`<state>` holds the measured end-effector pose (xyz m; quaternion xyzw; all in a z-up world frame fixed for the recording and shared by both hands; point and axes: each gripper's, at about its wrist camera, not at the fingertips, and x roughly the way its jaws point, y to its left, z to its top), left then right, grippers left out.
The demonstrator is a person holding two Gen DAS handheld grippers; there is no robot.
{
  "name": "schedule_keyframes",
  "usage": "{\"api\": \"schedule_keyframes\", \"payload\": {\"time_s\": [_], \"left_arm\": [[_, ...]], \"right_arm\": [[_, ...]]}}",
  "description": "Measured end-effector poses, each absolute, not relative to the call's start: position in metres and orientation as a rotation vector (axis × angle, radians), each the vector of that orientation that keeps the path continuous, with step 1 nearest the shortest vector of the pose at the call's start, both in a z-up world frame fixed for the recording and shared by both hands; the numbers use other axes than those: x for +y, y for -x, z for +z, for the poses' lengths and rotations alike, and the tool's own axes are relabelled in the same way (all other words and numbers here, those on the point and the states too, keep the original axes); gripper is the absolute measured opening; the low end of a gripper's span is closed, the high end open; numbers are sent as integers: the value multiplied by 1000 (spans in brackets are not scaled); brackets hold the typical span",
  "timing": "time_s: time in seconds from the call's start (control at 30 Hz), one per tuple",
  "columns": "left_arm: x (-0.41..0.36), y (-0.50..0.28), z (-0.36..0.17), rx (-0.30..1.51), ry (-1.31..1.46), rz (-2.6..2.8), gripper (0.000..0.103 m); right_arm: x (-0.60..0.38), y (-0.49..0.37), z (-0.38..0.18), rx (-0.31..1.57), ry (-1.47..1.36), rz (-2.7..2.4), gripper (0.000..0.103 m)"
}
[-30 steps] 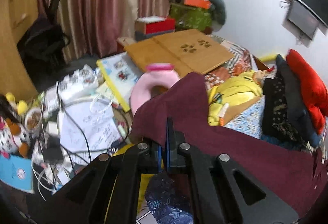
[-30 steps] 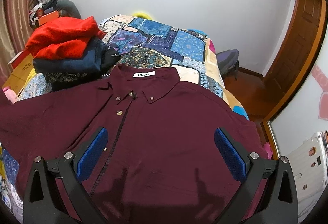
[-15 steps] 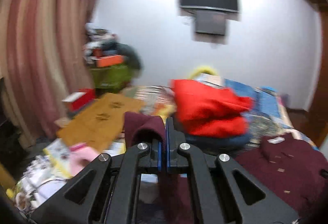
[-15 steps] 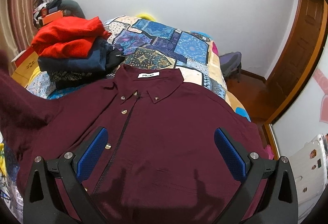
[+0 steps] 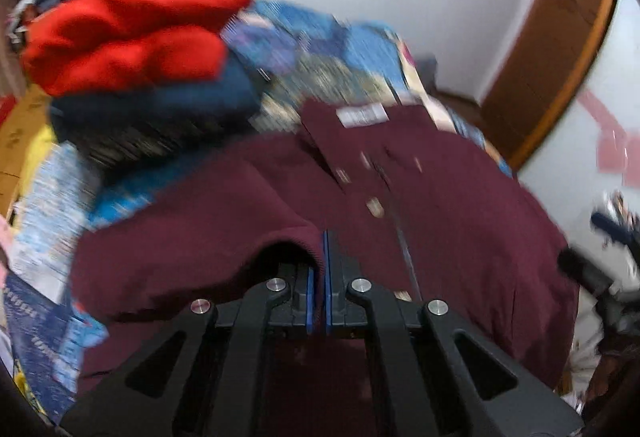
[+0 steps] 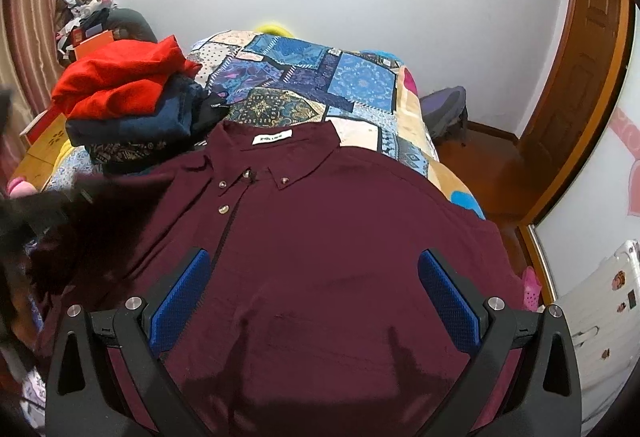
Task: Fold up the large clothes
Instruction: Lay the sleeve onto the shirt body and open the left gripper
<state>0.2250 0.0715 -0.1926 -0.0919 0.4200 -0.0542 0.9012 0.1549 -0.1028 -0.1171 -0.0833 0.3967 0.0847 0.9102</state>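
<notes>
One maroon button-up shirt [image 6: 320, 237] of smooth woven cloth lies face up on the patchwork bedspread [image 6: 320, 77], white neck label at the collar, small pale buttons down the placket. Left gripper [image 5: 324, 269]: blue pads pressed together on a doubled edge of the shirt's sleeve [image 5: 200, 237], which is raised over the body. Right gripper [image 6: 314, 289]: jaws spread wide above the shirt front, holding nothing. Beside the collar, one stack of folded garments [image 6: 128, 105], soft red knit on top.

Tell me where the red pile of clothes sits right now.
In the right wrist view the red clothes top a stack of dark folded garments at upper left on the bed, just left of the maroon shirt collar.
</notes>
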Motion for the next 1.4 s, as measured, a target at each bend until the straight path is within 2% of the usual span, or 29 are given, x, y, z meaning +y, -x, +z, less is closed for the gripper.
{"api": "schedule_keyframes", "payload": {"time_s": [0.13, 0.23, 0.33, 0.4, 0.57, 0.63, 0.67, 0.7, 0.97, 1.17, 1.4], "left_arm": [[45, -229, -225, 983, 169, -135, 5], [44, -225, -230, 992, 159, -126, 9], [42, -216, -226, 993, 153, -135, 20], [48, -209, -217, 985, 136, -128, 33], [63, -197, -195, 942, 107, -103, 36], [73, -191, -184, 916, 109, -79, 46], [83, -186, -176, 886, 115, -52, 59], [92, -182, -169, 855, 122, -27, 64], [192, -147, -138, 730, 171, 228, 70], [251, -124, -162, 781, 187, 383, 70], [282, -107, -200, 858, 256, 431, 70]], "right_arm": [[-107, -156, -121, 828, 165, 178, 103], [-108, -157, -123, 836, 164, 182, 103], [-108, -158, -123, 836, 163, 187, 103], [-108, -159, -123, 837, 163, 193, 103], [-97, -162, -117, 818, 180, 225, 103], [-88, -164, -113, 806, 195, 249, 103], [-84, -165, -111, 802, 201, 262, 103], [-77, -166, -109, 797, 211, 278, 103], [-4, -176, -107, 804, 288, 493, 103], [64, -178, -131, 858, 409, 639, 103], [126, -176, -176, 987, 558, 771, 102]]}}
